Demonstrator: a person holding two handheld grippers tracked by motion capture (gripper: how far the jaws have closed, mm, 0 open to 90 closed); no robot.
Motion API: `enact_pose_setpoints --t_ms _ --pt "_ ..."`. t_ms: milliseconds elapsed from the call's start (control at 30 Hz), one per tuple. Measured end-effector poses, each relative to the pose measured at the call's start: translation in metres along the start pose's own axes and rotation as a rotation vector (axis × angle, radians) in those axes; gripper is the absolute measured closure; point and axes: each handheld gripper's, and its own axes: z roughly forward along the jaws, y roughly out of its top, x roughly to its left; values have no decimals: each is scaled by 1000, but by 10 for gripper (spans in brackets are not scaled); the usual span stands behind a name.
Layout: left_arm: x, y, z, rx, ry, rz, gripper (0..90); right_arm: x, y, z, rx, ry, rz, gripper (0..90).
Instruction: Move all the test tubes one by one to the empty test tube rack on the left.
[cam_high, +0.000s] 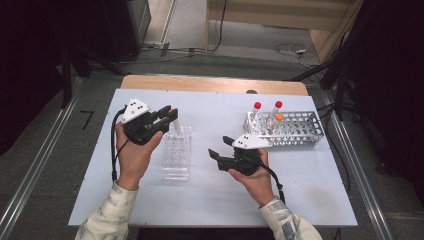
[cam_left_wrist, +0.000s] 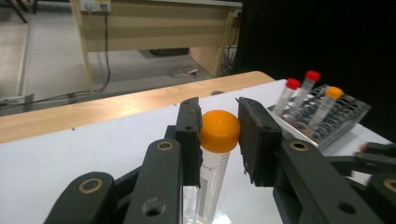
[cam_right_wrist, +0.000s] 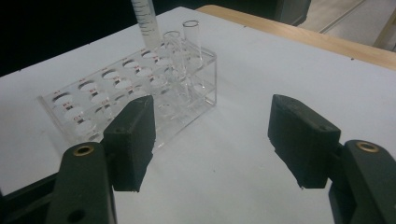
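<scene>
The left tongs (cam_left_wrist: 219, 135) are clenched on the orange cap of a tube (cam_left_wrist: 215, 158), one pad either side of it. Seen from above, that tube (cam_high: 175, 123) hangs tilted over the far end of the clear rack (cam_high: 177, 152), its lower part near the holes; whether its tip has entered one I cannot tell. The right tongs (cam_right_wrist: 215, 140) stand released, nothing between the pads, low over the bare worktop (cam_right_wrist: 261, 84) just beside the clear rack (cam_right_wrist: 116, 100). In the right gripper view two empty glass tubes (cam_right_wrist: 184, 51) already stand at that rack's end, close to where the held tube (cam_right_wrist: 144, 18) comes down.

The grip sits only on the cap, so I judge the long body could swing or pivot if the tip catches a hole's edge. With the tube leaning, a push down could jam it against the rim, or drag the light rack along the worktop, since nothing steadies it. It might also knock the glass tubes. The metal rack (cam_high: 295, 129) with three capped tubes stands well apart, out of harm.
</scene>
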Motion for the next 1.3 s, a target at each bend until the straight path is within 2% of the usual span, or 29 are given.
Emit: enact_pose_setpoints --t_ms 167,300,433,667,900,1067,1200,1300 --pt "3 0 12 2 34 21 717 -3 -1 0 5 -3 5 311" --pt "6 0 22 -1 56 21 717 -6 -4 0 14 -9 13 312" --pt "7 -6 30 24 83 43 717 -8 -5 0 26 -15 16 312" --pt "10 -19 38 63 85 22 717 -9 -4 -2 19 -19 16 312" --pt "7 -34 45 117 96 32 714 -11 -4 -3 22 -27 15 313" --pt "8 -42 46 136 91 12 710 -9 -4 -4 24 -30 11 314" --pt "10 -42 45 138 75 -5 698 -8 -3 -4 23 -29 13 311" --pt "11 -42 45 146 50 -28 637 -9 -4 -3 26 -29 13 306"
